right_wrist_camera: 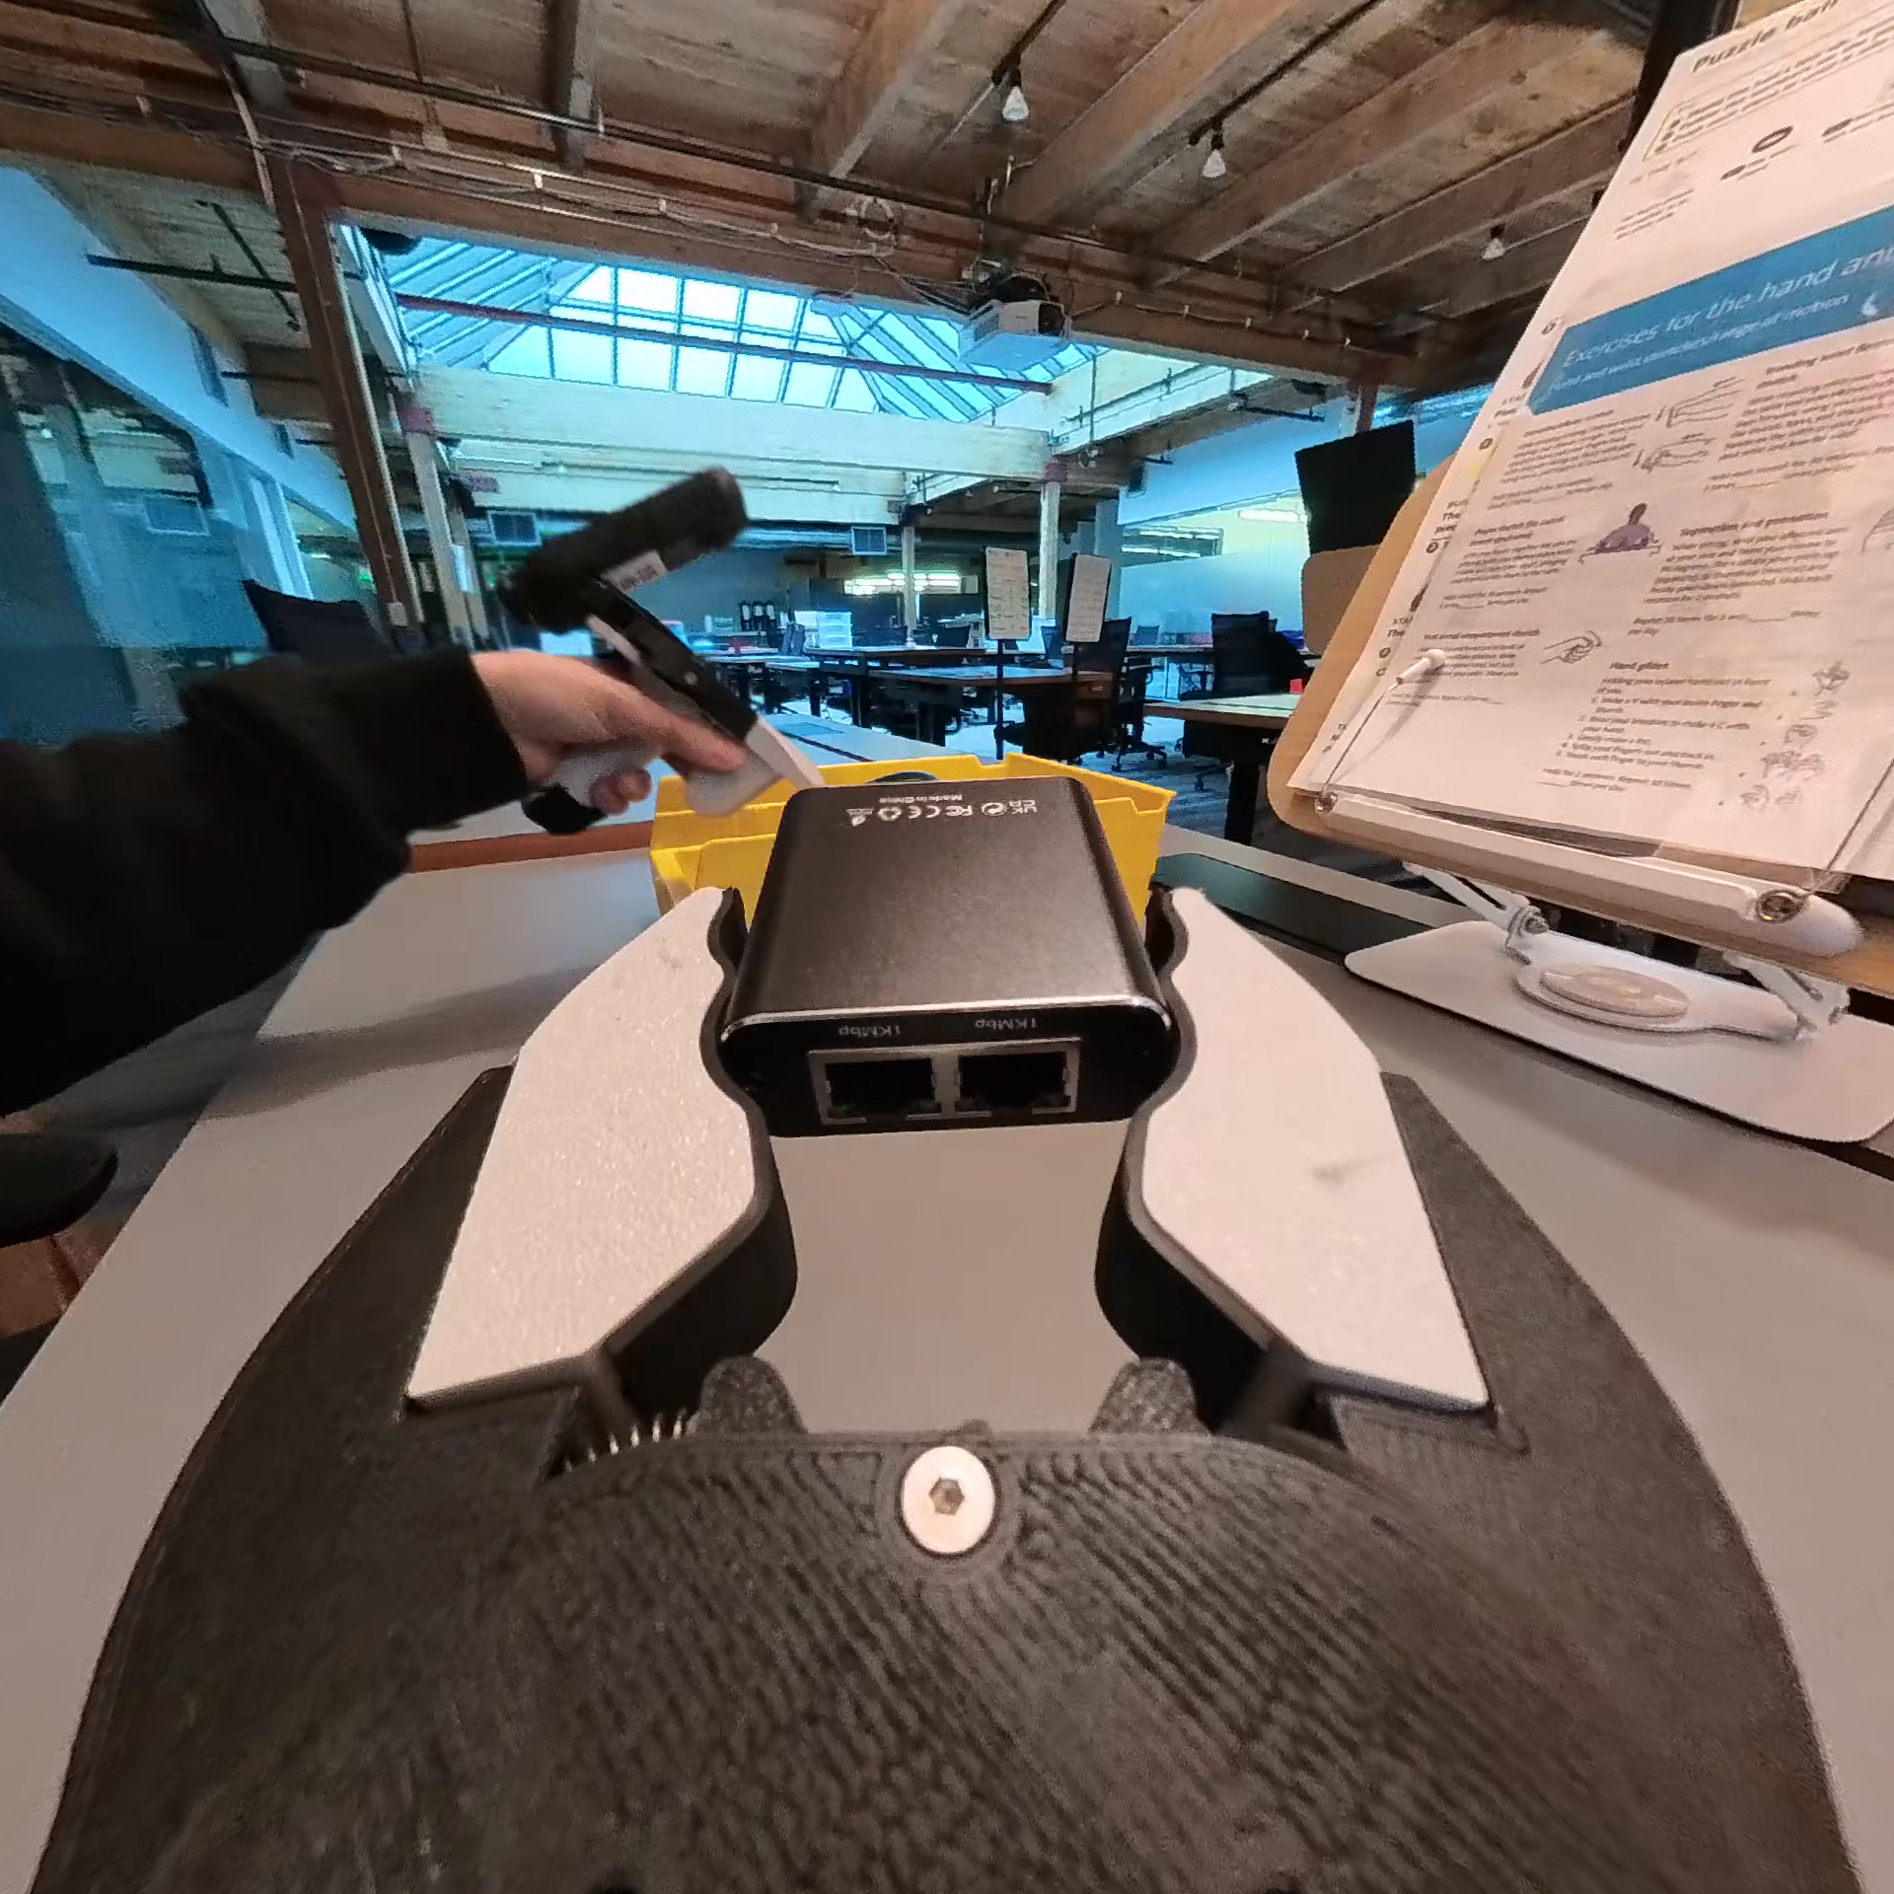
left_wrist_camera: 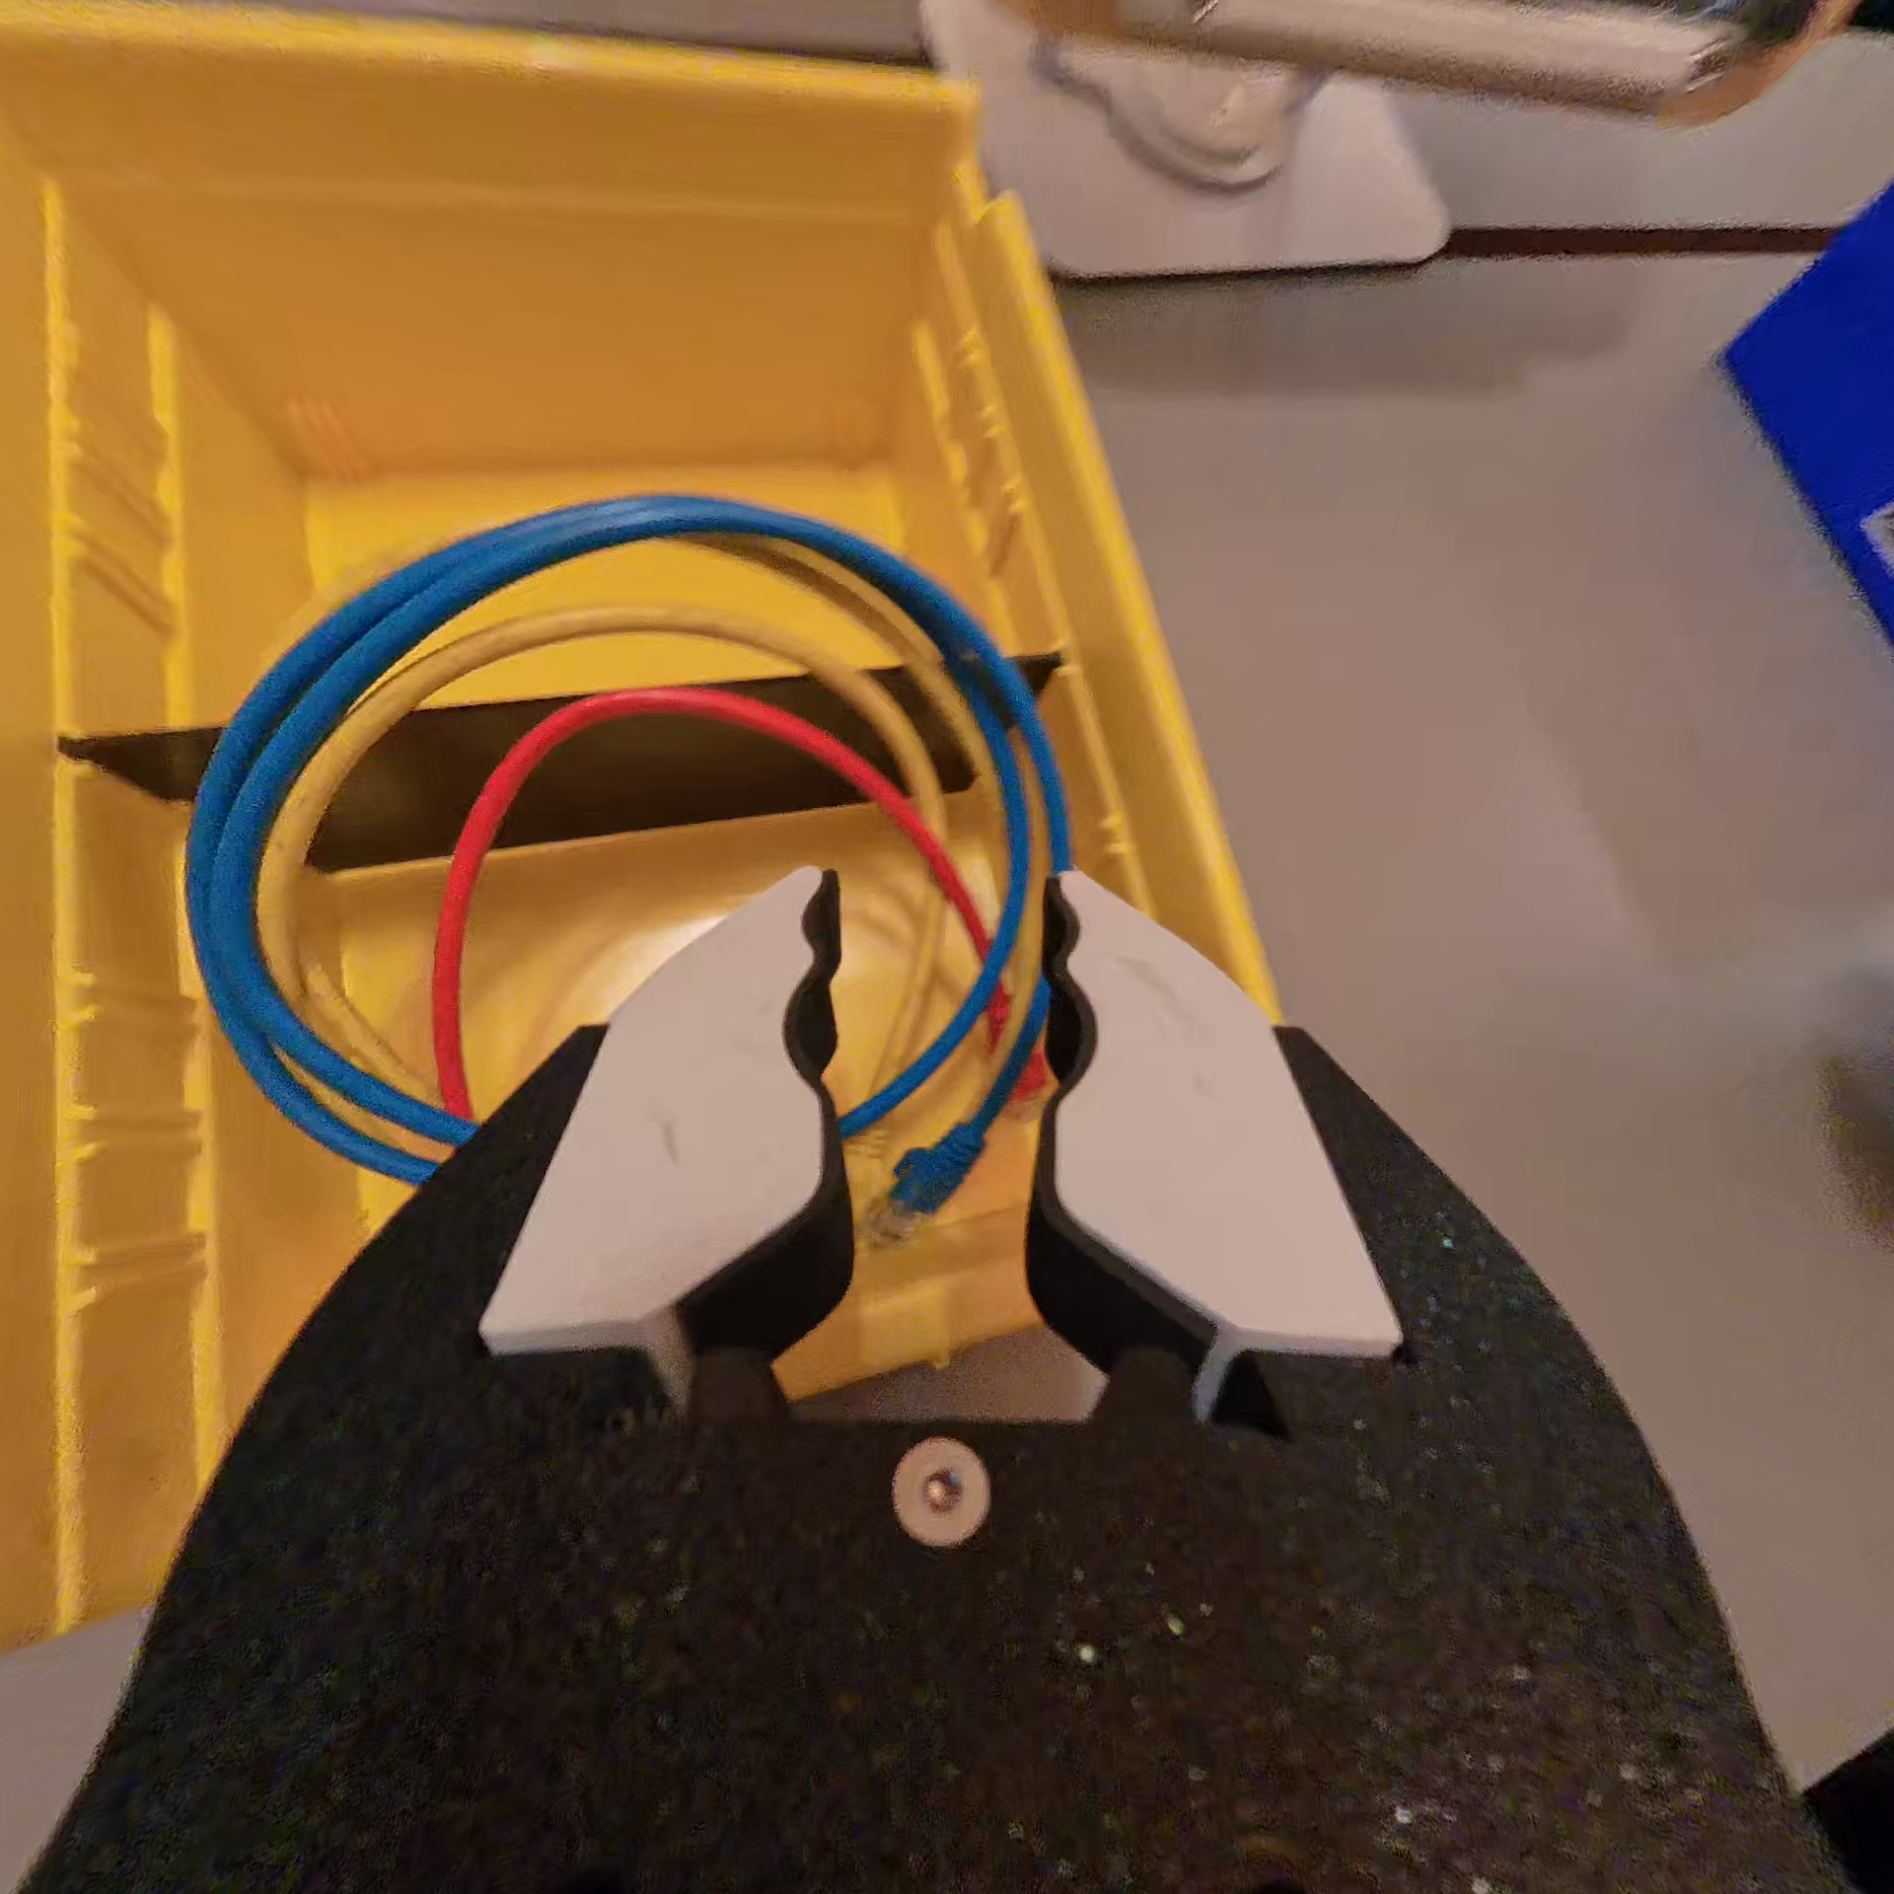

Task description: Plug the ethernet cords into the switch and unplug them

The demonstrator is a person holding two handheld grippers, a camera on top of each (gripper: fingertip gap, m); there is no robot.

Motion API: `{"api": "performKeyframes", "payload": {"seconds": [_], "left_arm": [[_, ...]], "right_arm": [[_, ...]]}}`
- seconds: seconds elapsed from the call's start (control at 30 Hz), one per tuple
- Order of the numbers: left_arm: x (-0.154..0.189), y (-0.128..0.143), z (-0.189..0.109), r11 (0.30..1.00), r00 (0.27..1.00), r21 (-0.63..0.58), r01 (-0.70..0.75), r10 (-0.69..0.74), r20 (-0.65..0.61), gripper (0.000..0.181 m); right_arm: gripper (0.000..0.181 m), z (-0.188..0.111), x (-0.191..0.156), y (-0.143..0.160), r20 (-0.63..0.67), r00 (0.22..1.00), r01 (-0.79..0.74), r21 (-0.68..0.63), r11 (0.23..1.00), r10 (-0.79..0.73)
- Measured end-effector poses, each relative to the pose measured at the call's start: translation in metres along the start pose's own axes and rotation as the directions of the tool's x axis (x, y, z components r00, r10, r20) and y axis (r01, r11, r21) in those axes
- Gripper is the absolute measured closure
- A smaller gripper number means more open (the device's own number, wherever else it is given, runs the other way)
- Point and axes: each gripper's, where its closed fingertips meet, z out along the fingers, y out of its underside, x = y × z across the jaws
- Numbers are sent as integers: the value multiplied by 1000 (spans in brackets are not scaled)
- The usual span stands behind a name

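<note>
The left gripper [left_wrist_camera: 941, 902] hangs over a yellow bin [left_wrist_camera: 512, 307] with its jaws parted and nothing between them; coiled inside the bin lie a blue cord [left_wrist_camera: 615, 512], a yellow cord [left_wrist_camera: 574, 630] and a red cord [left_wrist_camera: 717, 707], the blue plug [left_wrist_camera: 938, 1168] showing in the gap between the fingers. The right gripper [right_wrist_camera: 948, 912] clamps a black switch [right_wrist_camera: 938, 902] by its sides just in front of the bin, above the grey table [right_wrist_camera: 943, 1261], with 2 empty ports [right_wrist_camera: 948, 1081] facing the camera. To the right of the bin stands a document holder [right_wrist_camera: 1599, 574] with printed sheets.
</note>
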Motion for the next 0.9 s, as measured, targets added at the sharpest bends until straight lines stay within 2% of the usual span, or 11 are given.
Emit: {"api": "performKeyframes", "payload": {"seconds": [0.13, 0.27, 0.37, 0.47, 0.57, 0.7, 0.77, 0.9], "left_arm": [[-8, 11, 26, 997, 1000, -74, 26, -27, -11, 148], [-10, 9, 44, 991, 995, -98, 86, -90, -32, 156], [-12, 2, 47, 992, 992, -51, 115, -117, -48, 170], [-10, 0, 45, 993, 991, -16, 114, -114, -64, 172], [-9, -12, 26, 988, 990, 85, 127, -122, -67, 174], [0, -45, -29, 945, 989, 301, 132, -103, -108, 175], [11, -60, -57, 918, 994, 391, 66, -27, -105, 176], [58, -83, -105, 838, 966, 526, -148, 236, -103, 177]], "right_arm": [[107, -2, 3, 2, -12, 1000, -2, -8, 1000, 2], [107, 0, 1, 3, -2, 1000, 1, -14, 1000, -1], [107, 0, -2, 5, 8, 1000, 8, -23, 1000, -7], [107, 0, -1, 6, 6, 1000, 12, -29, 1000, -12], [107, -1, 1, 4, 1, 1000, 5, -20, 1000, -5], [107, -4, 4, 1, -6, 1000, -5, -6, 1000, 5], [107, -4, 4, 0, -6, 1000, -11, 2, 1000, 11], [107, -5, 5, -1, -9, 1000, -11, 9, 1000, 11]]}}
